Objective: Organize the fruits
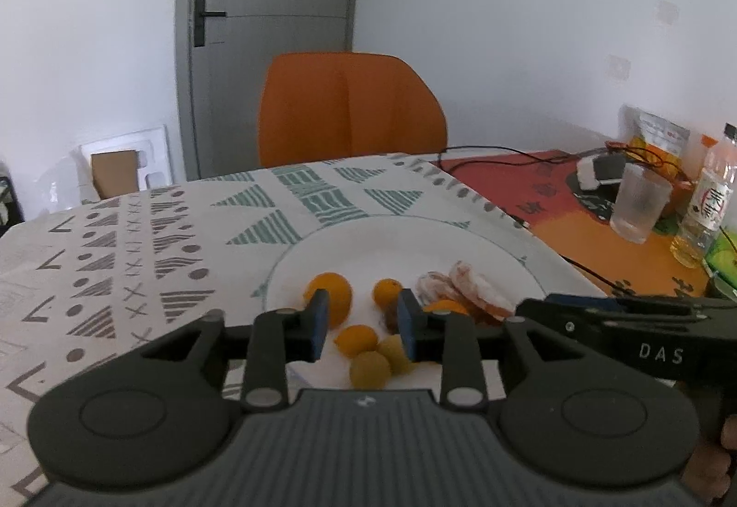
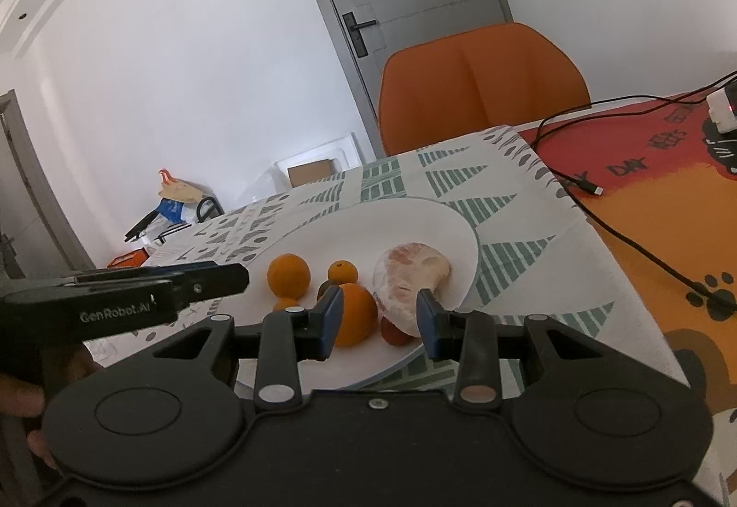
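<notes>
The fruits (image 1: 368,350) lie on the plate (image 1: 460,240) below both grippers; left fingers (image 1: 318,323) and right fingers (image 2: 331,323) stand apart, holding nothing.

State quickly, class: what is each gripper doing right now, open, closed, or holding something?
Left gripper: jaws open, nothing held, above the fruit on the white plate.
Right gripper: jaws open, nothing held, above the plate's near edge.

We list a white plate (image 1: 414,240) with a thin green rim line, orange citrus fruits (image 1: 329,295), yellow-green round fruits (image 1: 371,369), a white tablecloth (image 1: 138,258) printed with grey and teal triangles, an orange chair (image 1: 350,111), a grey door (image 1: 271,23).
</notes>
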